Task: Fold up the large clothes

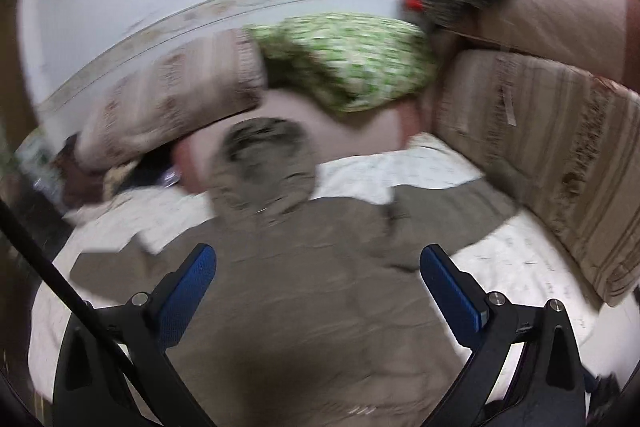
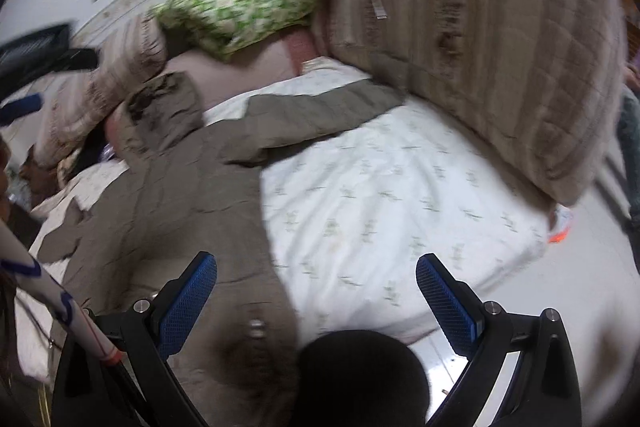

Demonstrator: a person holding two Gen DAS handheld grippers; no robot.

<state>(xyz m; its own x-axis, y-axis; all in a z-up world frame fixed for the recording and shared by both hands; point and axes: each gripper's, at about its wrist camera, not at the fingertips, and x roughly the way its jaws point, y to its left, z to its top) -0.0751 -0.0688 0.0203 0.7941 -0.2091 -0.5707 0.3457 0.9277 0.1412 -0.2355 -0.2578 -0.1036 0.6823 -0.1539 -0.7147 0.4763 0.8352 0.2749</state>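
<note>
A large olive-brown hooded jacket (image 1: 304, 291) lies spread flat on a white patterned bed sheet (image 1: 516, 259), hood toward the pillows and both sleeves stretched outward. My left gripper (image 1: 318, 267) is open and empty, hovering above the jacket's back. In the right wrist view the jacket (image 2: 180, 187) lies to the left on the sheet (image 2: 400, 187). My right gripper (image 2: 316, 271) is open and empty, above the jacket's lower right edge. The other gripper's blue finger tip (image 2: 20, 107) shows at the far left.
A green patterned pillow (image 1: 344, 59) and a beige pillow (image 1: 172, 99) lie at the head of the bed. A rolled striped quilt (image 2: 500, 39) lies along the right side. A dark round object (image 2: 360, 375) sits at the near bed edge. The floor (image 2: 580, 287) is on the right.
</note>
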